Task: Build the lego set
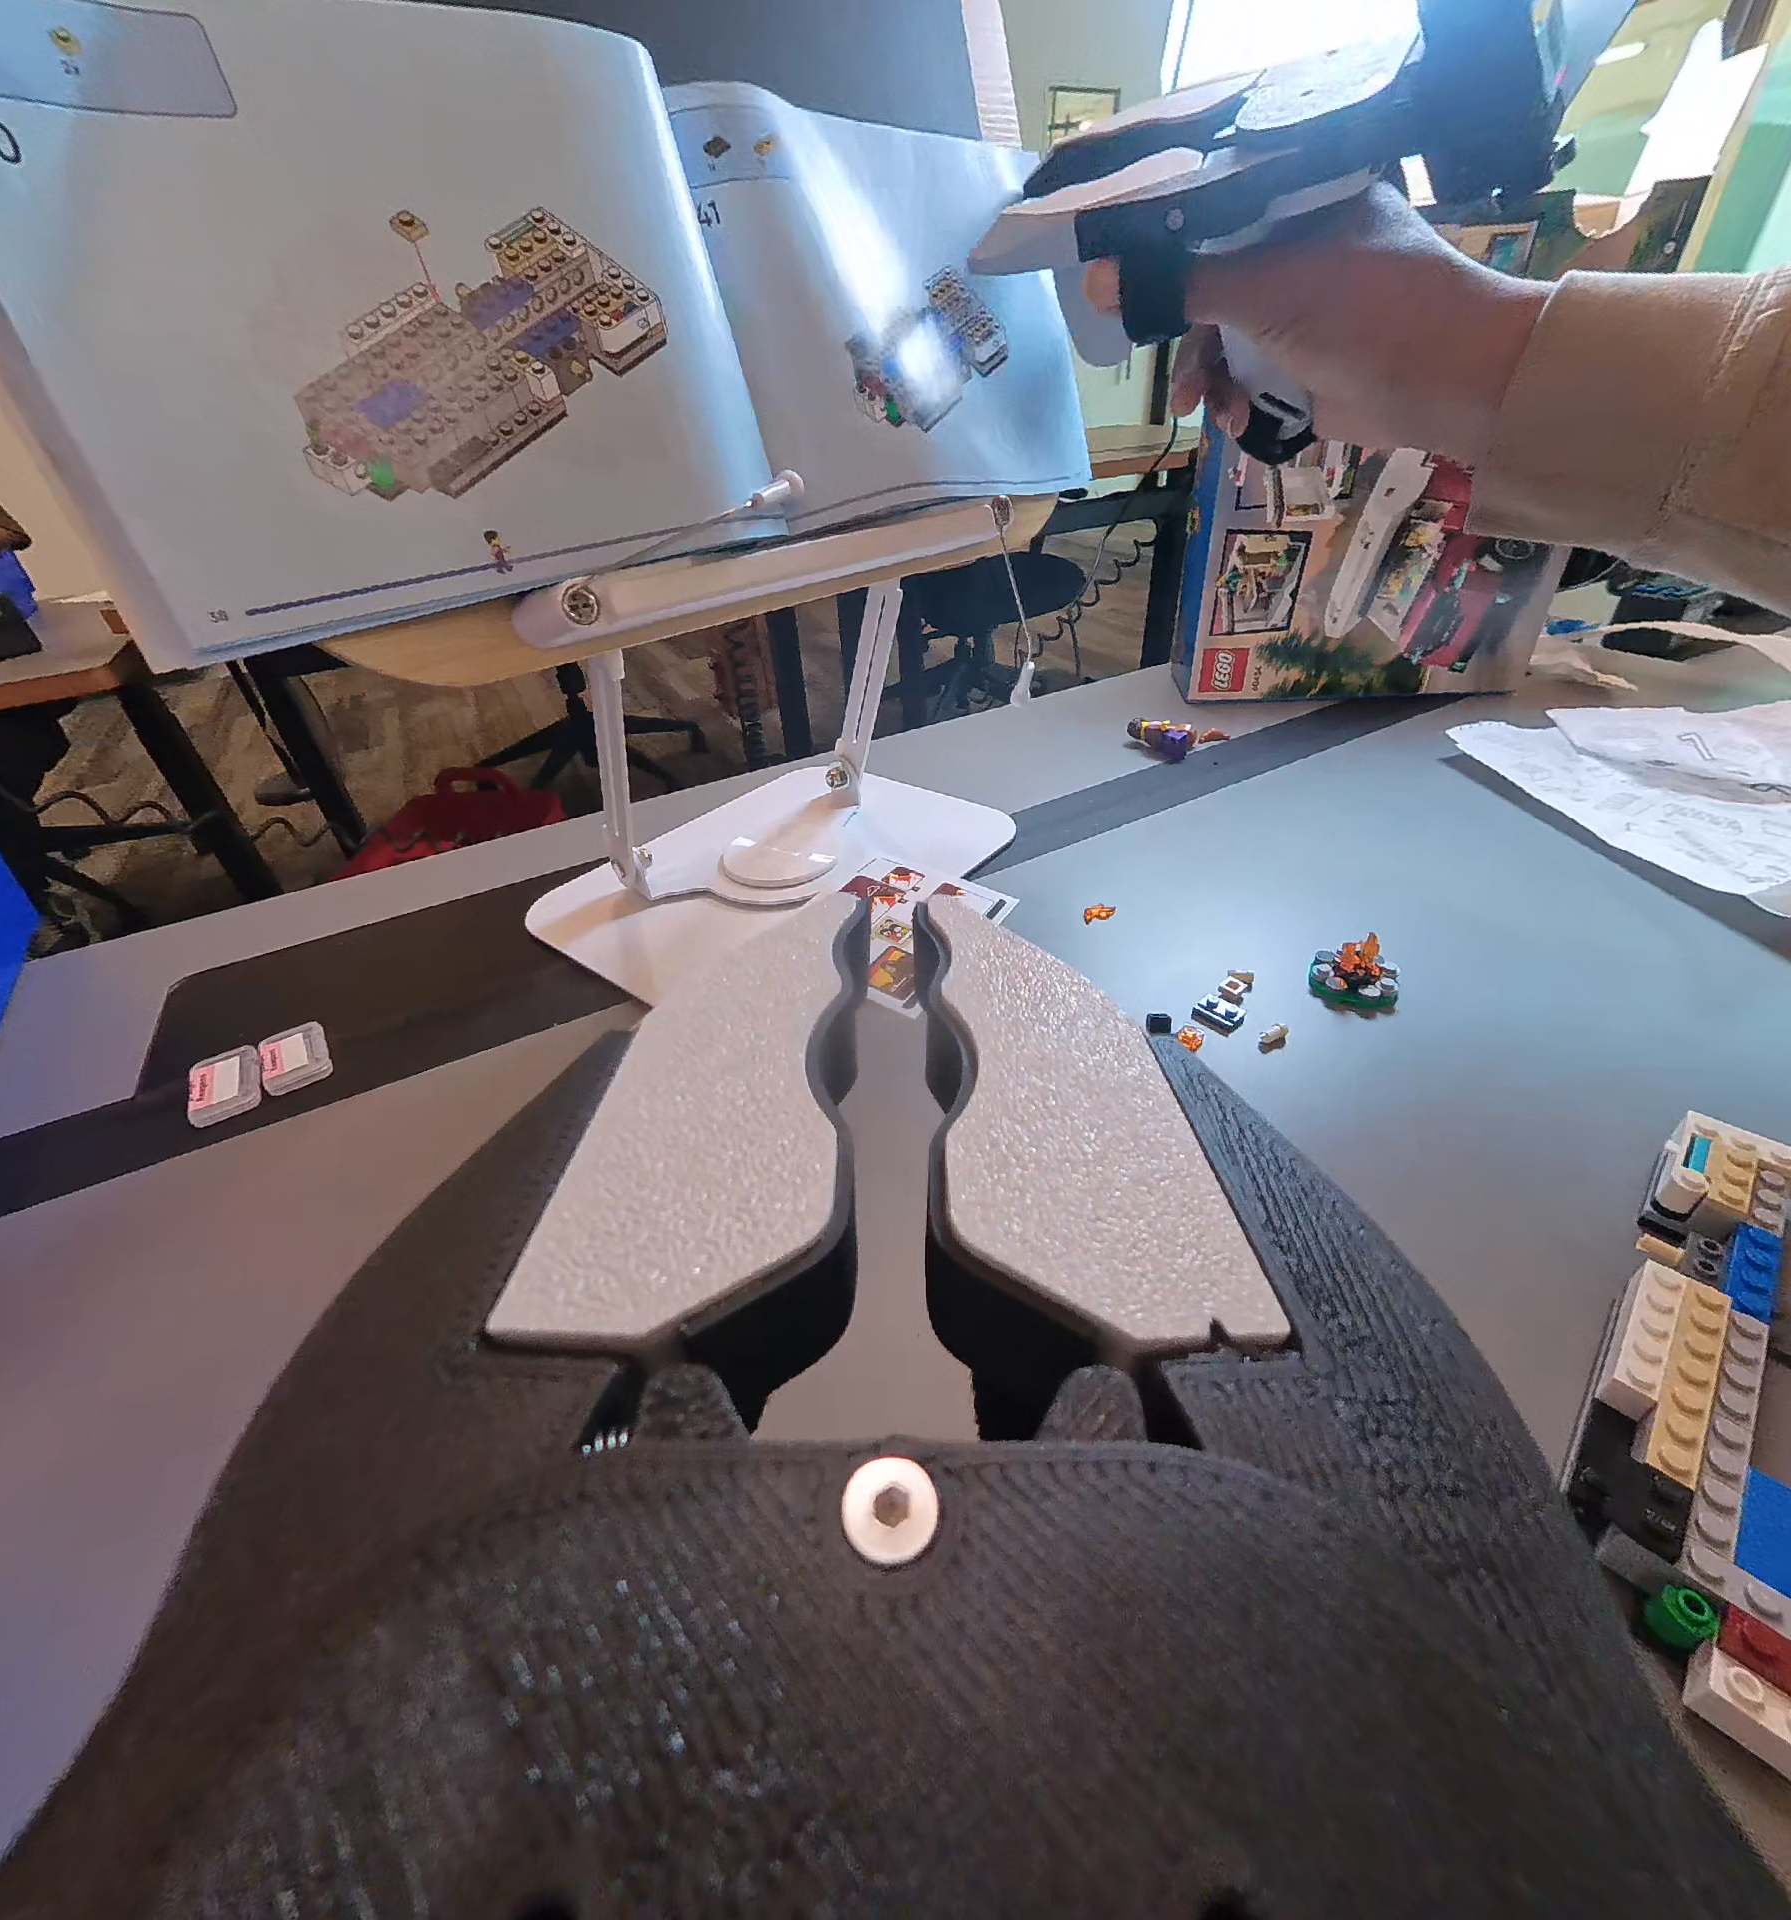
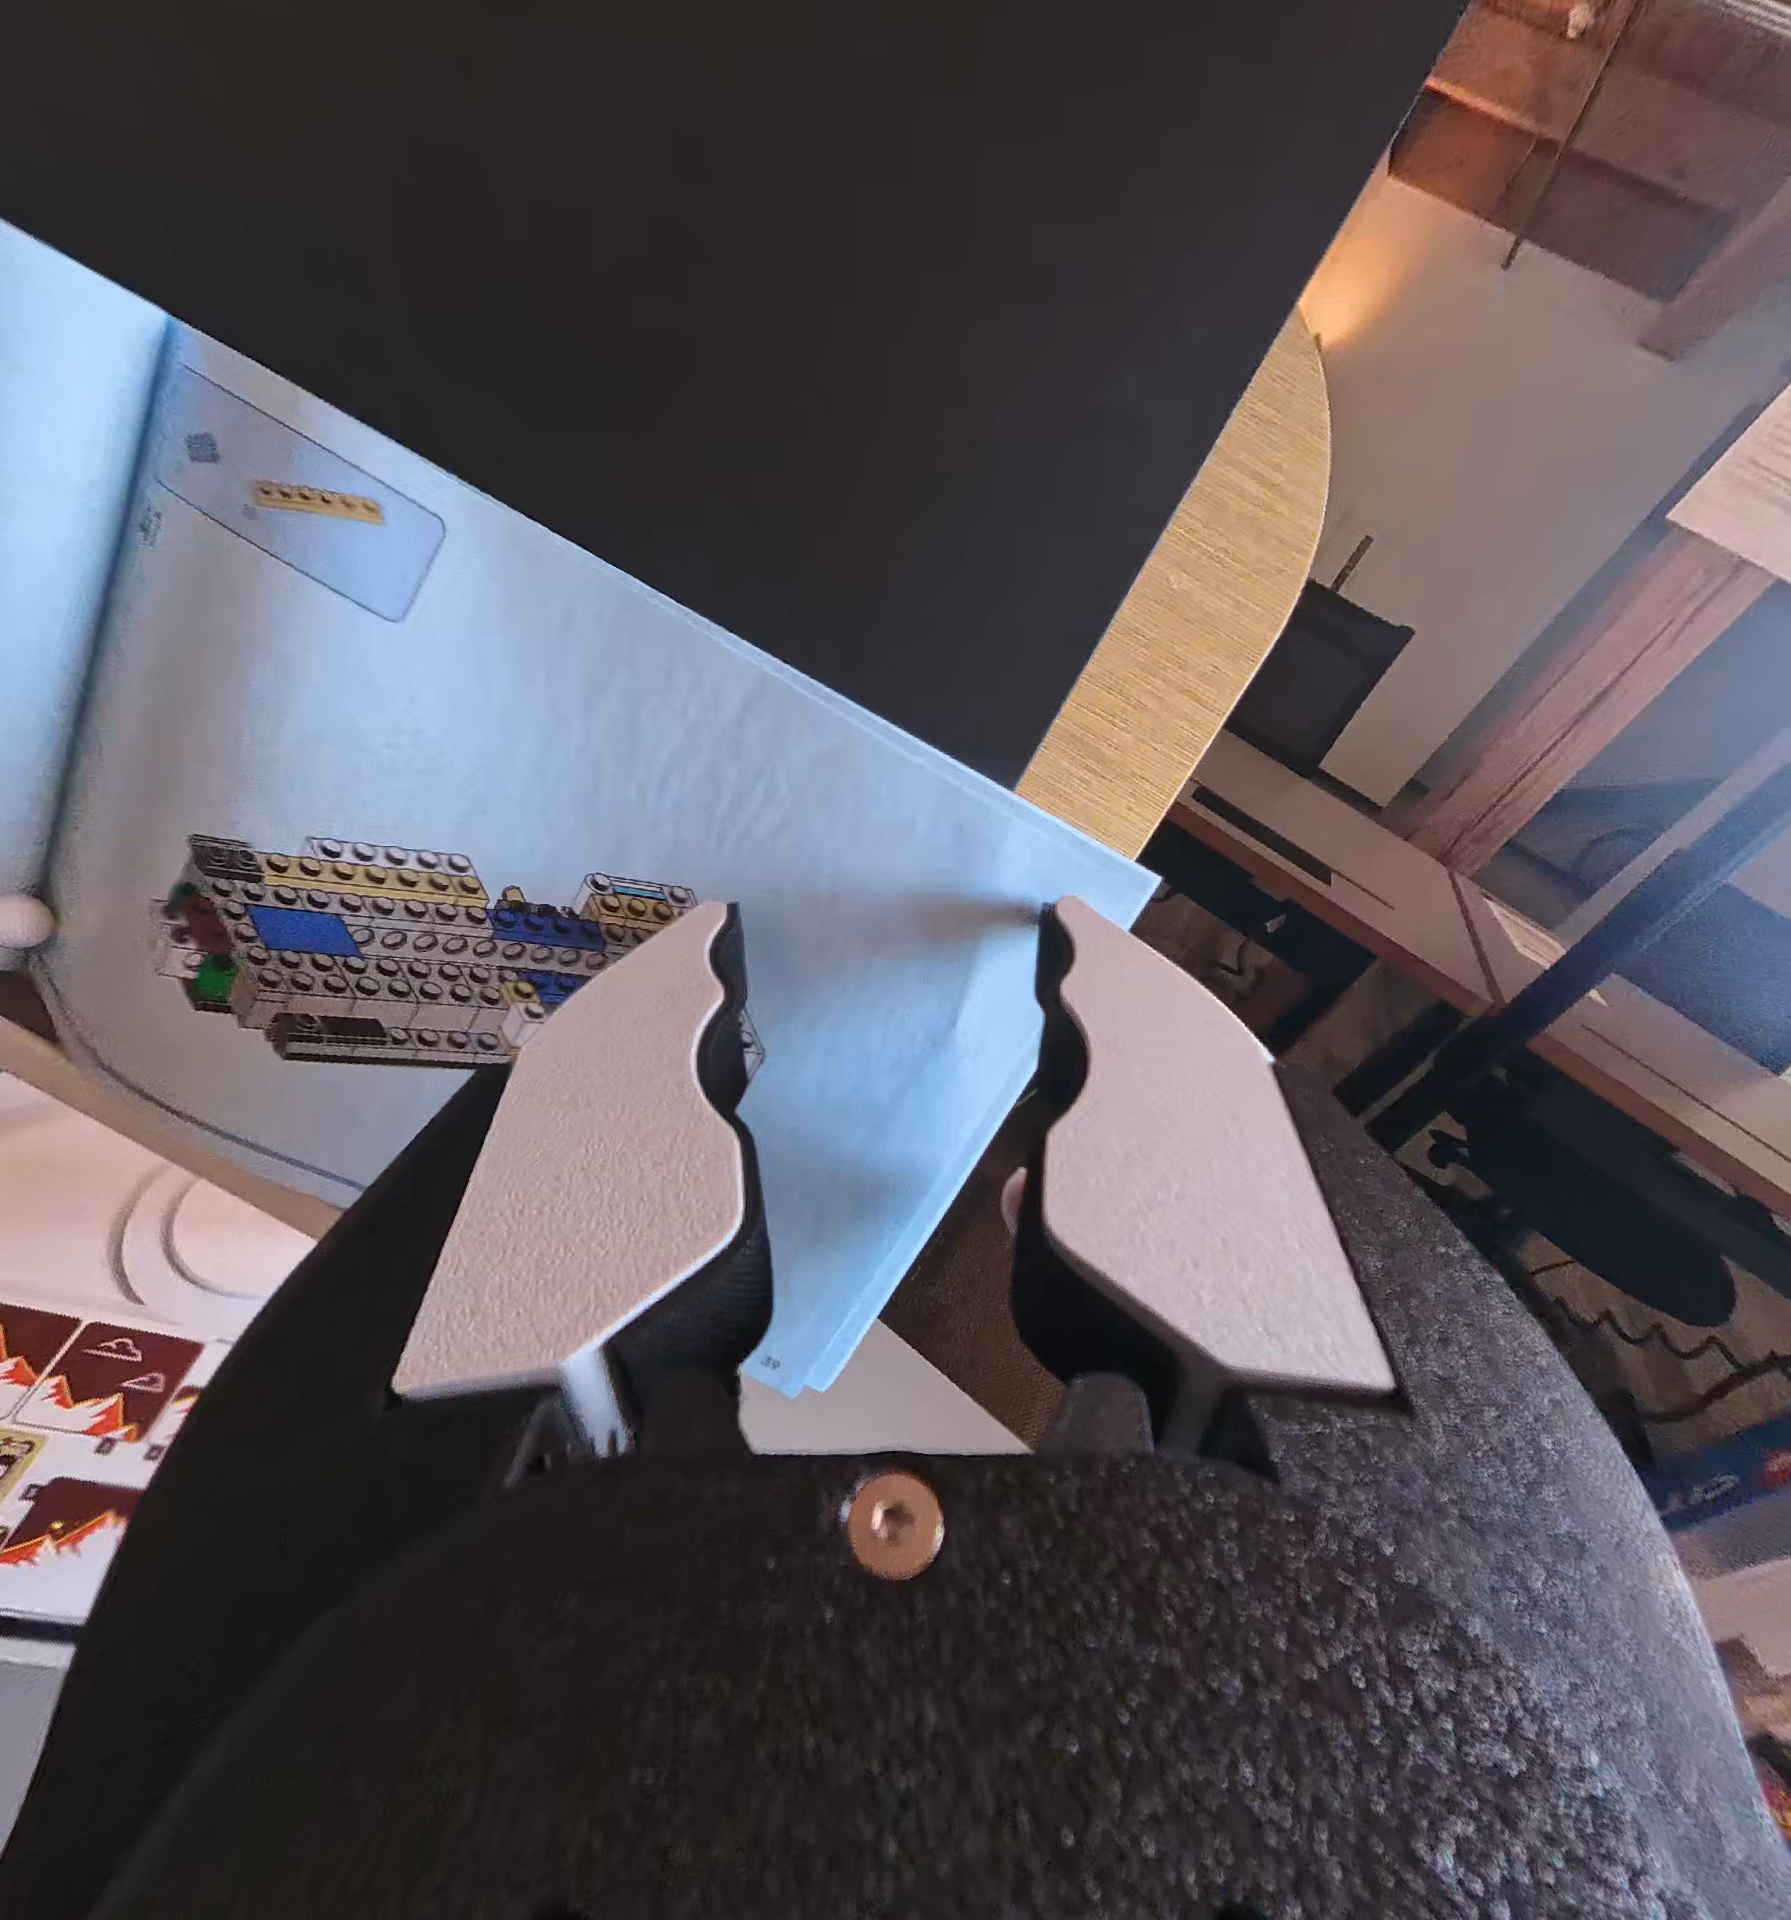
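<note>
Reaching up and across from the right, a hand point(image 1: 1358, 332) in a beige sleeve point(image 1: 1701, 416) held the right gripper point(image 2: 886, 925) at the outer edge of the instruction booklet point(image 1: 351, 343) propped open on a white book stand point(image 1: 766, 862). Its fingers stood spread, with the right-hand page's point(image 2: 870, 1039) free corner lying between them; neither pad visibly pressed on the paper. The right fingertip point(image 2: 1062, 935) sat just inside the page's outer edge, and beyond that edge lay open air and the stand's wooden back board point(image 2: 1203, 623).

The left gripper point(image 1: 893, 920) hovered low over the grey table point(image 1: 1338, 1195), pointing at the stand's base. Its fingers were drawn nearly together, a narrow slit left between them, nothing pinched. A sticker sheet point(image 1: 891, 935) lay on the table past the tips, partly hidden by them.

Right of that gripper the tabletop was open, apart from a few loose small pieces point(image 1: 1218, 1013) and a small campfire build point(image 1: 1353, 971). A partly built brick model point(image 1: 1732, 1403) sat at the near right edge; the set's box point(image 1: 1358, 582) and a paper bag point(image 1: 1680, 790) stood farther back. Two small cases point(image 1: 259, 1070) lay left.
</note>
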A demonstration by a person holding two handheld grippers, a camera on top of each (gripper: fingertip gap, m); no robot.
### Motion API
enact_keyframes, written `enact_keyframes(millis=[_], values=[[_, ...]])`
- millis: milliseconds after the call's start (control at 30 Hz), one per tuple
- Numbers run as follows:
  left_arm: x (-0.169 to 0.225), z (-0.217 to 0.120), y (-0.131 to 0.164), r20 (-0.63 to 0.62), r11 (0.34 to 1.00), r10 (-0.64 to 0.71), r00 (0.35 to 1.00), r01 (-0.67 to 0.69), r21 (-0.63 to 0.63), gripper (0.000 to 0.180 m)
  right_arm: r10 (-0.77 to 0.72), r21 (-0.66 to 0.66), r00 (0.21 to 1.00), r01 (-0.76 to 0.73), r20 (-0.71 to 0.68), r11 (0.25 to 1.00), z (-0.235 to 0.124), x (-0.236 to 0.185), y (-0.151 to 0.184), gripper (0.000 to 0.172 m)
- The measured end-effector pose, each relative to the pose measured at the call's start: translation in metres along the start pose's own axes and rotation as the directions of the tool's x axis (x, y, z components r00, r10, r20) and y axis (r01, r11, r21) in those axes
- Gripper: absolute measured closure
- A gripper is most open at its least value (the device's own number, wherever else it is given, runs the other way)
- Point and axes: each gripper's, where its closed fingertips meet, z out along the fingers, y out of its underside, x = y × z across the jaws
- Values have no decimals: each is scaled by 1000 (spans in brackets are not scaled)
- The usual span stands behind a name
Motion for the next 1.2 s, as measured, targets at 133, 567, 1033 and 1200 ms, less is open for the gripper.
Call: enact_keyframes(millis=[133,567,1033,1200], values=[[0,0,3,-3,1000,-6,1000,6,-8,173,-3,5,1000,3,4,1000,-1,-3,3,136],[3,10,-19,-39,999,-43,998,43,13,170,51,-9,999,-51,-4,999,-6,6,12,103],[12,12,1,-50,999,-8,999,6,-33,170,0,19,1000,1,-26,1000,5,-1,7,118],[9,10,5,-49,999,-4,999,3,-34,171,21,23,1000,-21,0,1000,4,-7,8,141]])
